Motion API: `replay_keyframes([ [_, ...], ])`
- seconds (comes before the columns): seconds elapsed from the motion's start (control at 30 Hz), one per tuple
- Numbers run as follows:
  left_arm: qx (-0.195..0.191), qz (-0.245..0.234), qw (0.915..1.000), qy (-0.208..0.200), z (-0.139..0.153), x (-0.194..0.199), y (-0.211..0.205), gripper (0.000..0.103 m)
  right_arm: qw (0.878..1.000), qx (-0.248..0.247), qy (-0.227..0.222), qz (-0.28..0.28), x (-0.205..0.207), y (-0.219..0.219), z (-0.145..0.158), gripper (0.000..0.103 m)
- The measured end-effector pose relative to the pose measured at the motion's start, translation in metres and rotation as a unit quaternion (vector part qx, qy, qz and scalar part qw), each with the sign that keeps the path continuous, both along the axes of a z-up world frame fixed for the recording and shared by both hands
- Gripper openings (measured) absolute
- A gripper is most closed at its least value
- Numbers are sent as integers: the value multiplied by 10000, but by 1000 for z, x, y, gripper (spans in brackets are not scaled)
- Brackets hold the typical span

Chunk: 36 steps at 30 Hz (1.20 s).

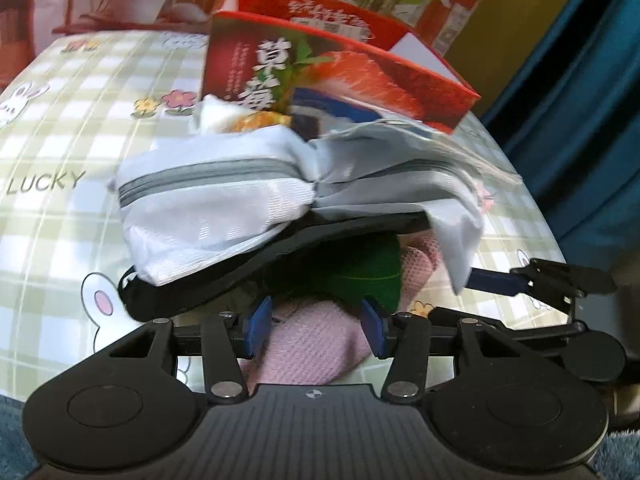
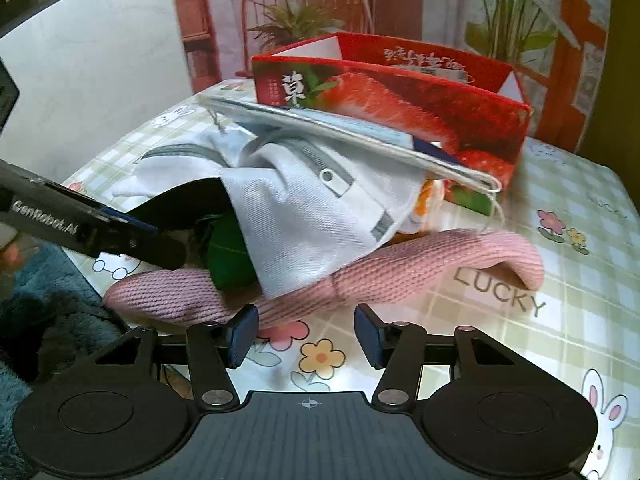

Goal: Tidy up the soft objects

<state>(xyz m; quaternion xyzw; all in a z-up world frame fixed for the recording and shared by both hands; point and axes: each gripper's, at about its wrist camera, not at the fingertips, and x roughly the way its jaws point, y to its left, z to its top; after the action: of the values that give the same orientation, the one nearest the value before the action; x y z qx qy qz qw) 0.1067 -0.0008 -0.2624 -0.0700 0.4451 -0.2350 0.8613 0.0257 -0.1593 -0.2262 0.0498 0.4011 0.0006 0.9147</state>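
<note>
A pile of soft things lies before a red strawberry box [image 1: 340, 60], also in the right wrist view [image 2: 400, 92]. On top is a white cap with grey trim [image 1: 208, 204] [image 2: 312, 208]. Under it are a black piece [image 1: 192, 284] [image 2: 188, 200], a green item [image 1: 372, 276] [image 2: 232, 252] and a pink knitted cloth [image 1: 304, 340] [image 2: 400, 268]. My left gripper [image 1: 316, 330] is open, its fingers either side of the pink cloth. My right gripper [image 2: 306, 334] is open and empty, just short of the pink cloth. It also shows in the left wrist view [image 1: 560, 280].
The table wears a green checked cloth [image 1: 60, 140] [image 2: 520, 340] with rabbits, flowers and "LUCKY". A flat grey packet [image 2: 340, 132] leans on the pile against the box. An orange-and-white item [image 1: 240, 118] lies by the box. Blue fluffy rug [image 2: 48, 300] lies beyond the table edge.
</note>
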Motion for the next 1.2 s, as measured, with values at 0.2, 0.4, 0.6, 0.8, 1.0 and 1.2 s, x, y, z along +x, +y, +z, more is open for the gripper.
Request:
replay_keyframes([
  [0.2, -70, -18, 9999, 79, -5, 1, 5, 51, 10000, -39, -32, -10, 2, 0, -1, 50],
  [0.4, 244, -241, 9994, 92, -9, -1, -10, 51, 9998, -8, -22, -193, 1, -9, -4, 50],
  [0.6, 665, -406, 9968, 191, -20, 0, -24, 53, 9997, -18, -16, -226, 1, -9, -5, 50],
  [0.8, 1246, -389, 9912, 197, -31, 1, -35, 54, 9994, 37, -19, -330, -1, -13, -7, 50],
  [1.0, 1614, -454, 9858, 4, -34, -2, -47, 49, 9986, 82, -35, -527, -1, -20, -8, 51],
  [1.2, 1442, -200, 9893, -18, -34, 1, -34, 23, 9960, 88, -239, -861, -8, -34, -5, 51],
])
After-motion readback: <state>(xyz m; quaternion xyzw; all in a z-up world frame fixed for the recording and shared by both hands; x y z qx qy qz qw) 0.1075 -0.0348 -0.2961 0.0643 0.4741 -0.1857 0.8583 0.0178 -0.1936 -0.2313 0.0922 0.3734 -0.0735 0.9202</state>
